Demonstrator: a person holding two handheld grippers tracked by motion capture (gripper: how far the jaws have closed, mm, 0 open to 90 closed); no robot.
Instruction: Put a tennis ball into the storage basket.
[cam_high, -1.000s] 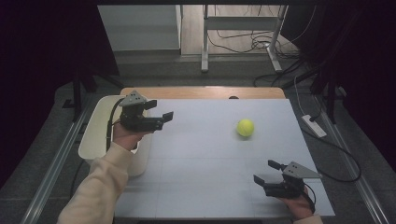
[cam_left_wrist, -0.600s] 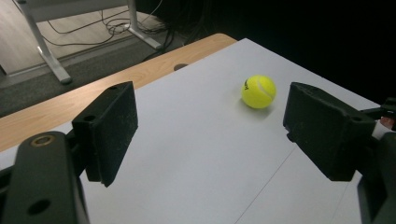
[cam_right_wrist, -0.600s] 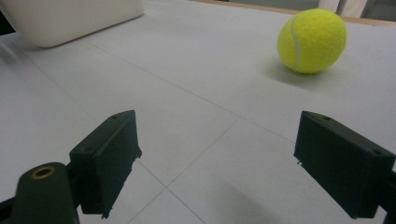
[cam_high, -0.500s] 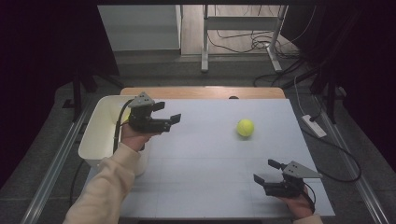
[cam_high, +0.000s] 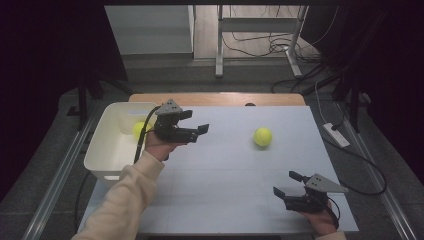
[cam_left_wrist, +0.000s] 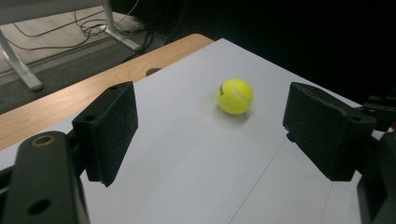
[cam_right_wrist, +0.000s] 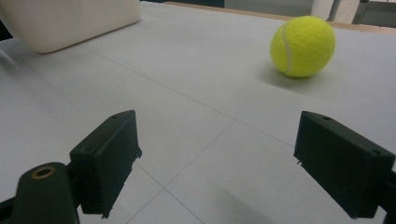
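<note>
high view: left black two-jaw gripper (cam_high: 199, 132) held above the white table surface (cam_high: 220, 170), just right of the white rectangular plastic bin (cam_high: 102, 150), jaws spread with nothing between them, aimed toward the round yellow-green felt tennis ball (cam_high: 262, 136). ball resting on the table right of centre, well apart from both grippers. second yellow-green tennis ball (cam_high: 138, 130) lying inside the bin, partly hidden behind the gripper's cable. right black two-jaw gripper (cam_high: 286, 186) low at the table's near right corner, jaws spread and empty, pointing left. cream sleeve (cam_high: 125, 200) rising from the bottom edge to the left hand.

left gripper view: 2 black jaws parted wide, tennis ball (cam_left_wrist: 235, 96) framed between them but farther off, sitting on the white surface near the bare wooden strip (cam_left_wrist: 93, 100) at the table's edge.

right gripper view: 2 black jaws parted wide over the white surface, nothing pinched. tennis ball (cam_right_wrist: 303, 45) ahead, upper right; corner of the white bin (cam_right_wrist: 70, 21) upper left.
</note>
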